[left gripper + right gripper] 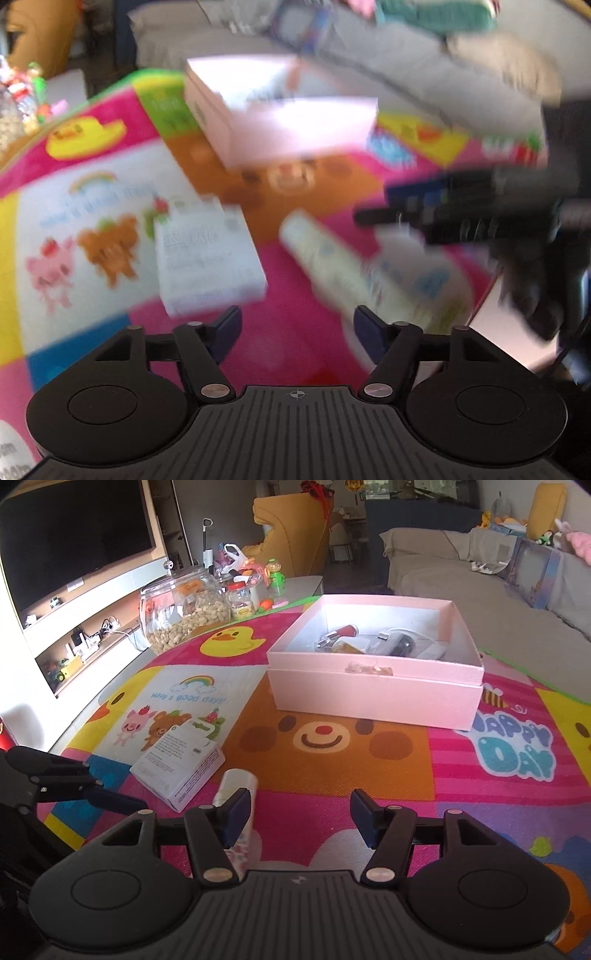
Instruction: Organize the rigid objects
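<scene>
Pink box (373, 698) already holding several small items; white carton (177, 768) and patterned tube (238, 786) remain on the mat (480, 794) nearby. Left gripper (297, 328) and right gripper (299, 818) both spread, empty

Right gripper (299, 814) hangs over the mat (461, 775), jaws apart, nothing between them. A tube (236, 786) lies just behind its left finger (236, 816), beside a white box (181, 764). Farther back sits the open pink box (373, 694), small items inside. Left gripper (74, 782) pokes in at the left edge. Peanut jar (181, 613) stands beyond the mat.
</scene>
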The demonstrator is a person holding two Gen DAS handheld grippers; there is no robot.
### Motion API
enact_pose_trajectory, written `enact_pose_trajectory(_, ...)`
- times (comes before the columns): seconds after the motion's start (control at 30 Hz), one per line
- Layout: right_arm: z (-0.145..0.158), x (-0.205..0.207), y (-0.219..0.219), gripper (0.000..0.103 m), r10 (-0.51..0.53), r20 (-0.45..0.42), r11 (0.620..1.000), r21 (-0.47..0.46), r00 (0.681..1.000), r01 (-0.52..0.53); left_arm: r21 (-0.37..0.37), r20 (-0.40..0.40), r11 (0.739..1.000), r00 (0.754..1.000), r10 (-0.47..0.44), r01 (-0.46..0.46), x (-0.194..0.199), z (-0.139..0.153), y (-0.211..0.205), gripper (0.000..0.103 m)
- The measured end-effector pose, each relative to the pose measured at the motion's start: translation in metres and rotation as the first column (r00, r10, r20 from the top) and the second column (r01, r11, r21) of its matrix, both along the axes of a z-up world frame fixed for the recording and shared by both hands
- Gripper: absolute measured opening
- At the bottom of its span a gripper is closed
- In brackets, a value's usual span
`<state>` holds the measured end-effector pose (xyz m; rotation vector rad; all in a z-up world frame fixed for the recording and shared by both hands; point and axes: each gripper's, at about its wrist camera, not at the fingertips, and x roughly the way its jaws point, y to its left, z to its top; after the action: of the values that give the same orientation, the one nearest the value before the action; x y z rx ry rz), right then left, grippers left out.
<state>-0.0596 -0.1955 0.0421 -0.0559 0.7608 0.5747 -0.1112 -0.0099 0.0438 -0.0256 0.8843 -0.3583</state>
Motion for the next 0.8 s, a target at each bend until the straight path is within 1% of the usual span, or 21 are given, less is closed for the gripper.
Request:
enact_pose_trajectory(0.07,0.000,0.000,-0.001,0.060,-0.001,0.000,1.000,0.002,1.000,0.001,0.047,0.081,0.995,0.994,0.079,-0.083,0.003,0.012,0.004,0.072)
enact_pose_trajectory(0.1,0.000,0.000,0.000,0.060,0.002,-0.001,1.000,0.004,1.000,-0.002,0.056,0.097,0.992,0.989,0.110,-0.115,0.008,0.013,0.007,0.072)
enact_pose_trajectory(0.17,0.000,-0.002,0.001,0.060,0.017,-0.008,1.000,0.013,1.000,-0.016,0.053,0.066,0.987,0.987,0.146,-0.150,0.022,0.006,0.009,0.072)
enact_pose_trajectory(0.23,0.000,-0.005,0.003,0.060,0.035,-0.010,0.999,0.016,0.999,-0.035,0.054,0.045,0.987,0.988,0.147,-0.149,0.033,-0.005,0.005,0.073)
enact_pose_trajectory(0.27,0.000,-0.007,0.004,0.060,0.041,-0.010,0.999,0.015,0.999,-0.041,0.074,0.095,0.987,0.986,0.135,-0.143,0.033,-0.008,0.000,0.073)
enact_pose_trajectory(0.33,-0.001,-0.010,0.005,0.060,0.047,-0.020,0.999,0.016,0.999,-0.046,0.140,0.134,0.981,0.984,0.119,-0.137,0.037,-0.012,-0.007,0.073)
enact_pose_trajectory(0.4,-0.004,-0.012,0.008,0.060,0.059,-0.037,0.998,0.019,0.998,-0.058,0.169,0.159,0.971,0.977,0.140,-0.167,0.037,-0.014,-0.004,0.073)
enact_pose_trajectory(0.43,-0.006,-0.013,0.011,0.060,0.066,-0.044,0.998,0.016,0.997,-0.065,0.159,0.155,0.971,0.976,0.154,-0.178,0.037,-0.015,0.001,0.075)
enact_pose_trajectory(0.5,-0.011,-0.013,0.021,0.060,0.079,-0.053,0.997,0.004,0.995,-0.079,0.128,0.145,0.973,0.974,0.174,-0.193,0.036,-0.014,0.013,0.075)
enact_pose_trajectory(0.6,-0.018,-0.011,0.039,0.060,0.091,-0.051,0.995,-0.037,0.995,-0.093,0.135,0.145,0.972,0.974,0.174,-0.194,0.034,-0.014,0.017,0.074)
enact_pose_trajectory(0.7,-0.023,-0.010,0.055,0.060,0.102,-0.026,0.991,-0.079,0.994,-0.104,0.141,0.148,0.971,0.974,0.170,-0.191,0.033,-0.015,0.016,0.075)
enact_pose_trajectory(0.8,-0.023,-0.014,0.062,0.059,0.124,0.005,0.986,-0.112,0.992,-0.122,0.135,0.143,0.972,0.975,0.173,-0.192,0.032,-0.014,0.018,0.075)
